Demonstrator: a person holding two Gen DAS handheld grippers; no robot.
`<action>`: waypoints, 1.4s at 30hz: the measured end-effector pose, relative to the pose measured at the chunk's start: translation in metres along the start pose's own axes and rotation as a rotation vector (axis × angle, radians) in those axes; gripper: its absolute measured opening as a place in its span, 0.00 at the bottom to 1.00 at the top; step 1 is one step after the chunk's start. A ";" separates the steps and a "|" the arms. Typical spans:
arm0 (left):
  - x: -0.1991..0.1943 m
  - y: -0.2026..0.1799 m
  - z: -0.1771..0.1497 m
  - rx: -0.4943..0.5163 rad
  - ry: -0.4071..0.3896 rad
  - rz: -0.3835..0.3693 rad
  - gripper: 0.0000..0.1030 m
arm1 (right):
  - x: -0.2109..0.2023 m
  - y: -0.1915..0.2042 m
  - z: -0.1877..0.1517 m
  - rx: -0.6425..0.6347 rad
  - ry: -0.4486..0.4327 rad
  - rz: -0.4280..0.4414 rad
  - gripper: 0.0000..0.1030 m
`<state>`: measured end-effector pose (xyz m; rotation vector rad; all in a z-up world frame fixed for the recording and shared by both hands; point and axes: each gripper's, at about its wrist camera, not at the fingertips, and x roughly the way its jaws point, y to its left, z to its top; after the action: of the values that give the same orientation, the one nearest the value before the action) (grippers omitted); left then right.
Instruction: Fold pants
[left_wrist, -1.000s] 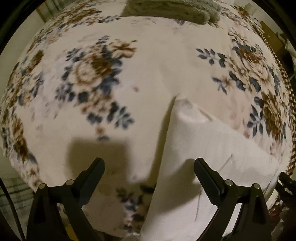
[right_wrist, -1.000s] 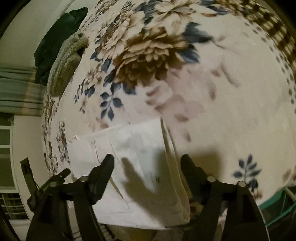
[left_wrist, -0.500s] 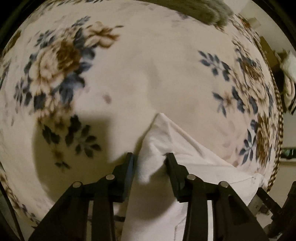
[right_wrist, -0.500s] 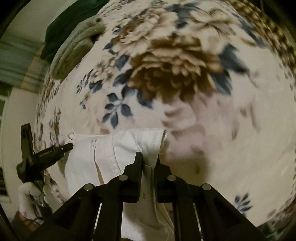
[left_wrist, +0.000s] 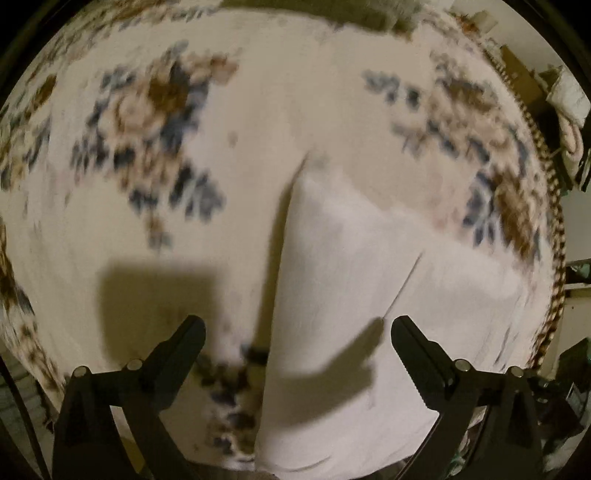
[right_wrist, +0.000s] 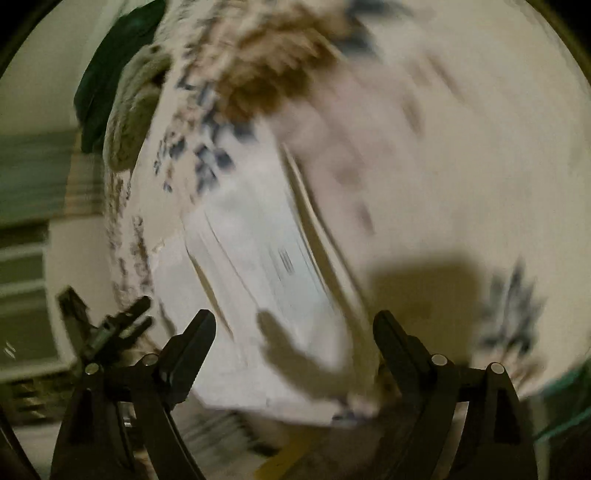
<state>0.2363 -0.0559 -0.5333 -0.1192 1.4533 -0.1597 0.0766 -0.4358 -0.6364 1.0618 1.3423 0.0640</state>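
The white pants (left_wrist: 362, 295) lie folded into a flat block on the floral blanket (left_wrist: 258, 110). My left gripper (left_wrist: 297, 334) is open and empty, held above the pants' left edge near the bed's front. In the right wrist view the pants (right_wrist: 258, 266) appear as a folded white block, blurred by motion. My right gripper (right_wrist: 293, 330) is open and empty above their near right corner. The left gripper (right_wrist: 122, 321) shows at the lower left of the right wrist view.
A grey-green folded towel (right_wrist: 129, 110) and a dark green cloth (right_wrist: 110, 62) lie at the far end of the bed. The blanket's checked border (left_wrist: 554, 221) marks the right edge. A teal object (right_wrist: 569, 406) is off the bed's corner.
Half a second ago both grippers were shut on the pants' far corners. Both have now opened, let go and pulled back and up; the pants lie flat again.
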 end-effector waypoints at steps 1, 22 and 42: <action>0.008 0.003 -0.005 -0.015 0.027 -0.015 1.00 | 0.010 -0.012 -0.012 0.044 0.024 0.034 0.87; 0.036 -0.007 -0.028 0.061 0.070 -0.256 0.49 | 0.096 0.005 -0.054 0.020 -0.033 0.185 0.43; -0.113 -0.039 0.001 0.236 -0.024 -0.302 0.27 | -0.051 0.154 -0.093 -0.107 -0.211 0.013 0.33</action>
<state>0.2232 -0.0735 -0.4160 -0.1467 1.3756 -0.5718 0.0666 -0.3253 -0.4854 0.9592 1.1294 0.0313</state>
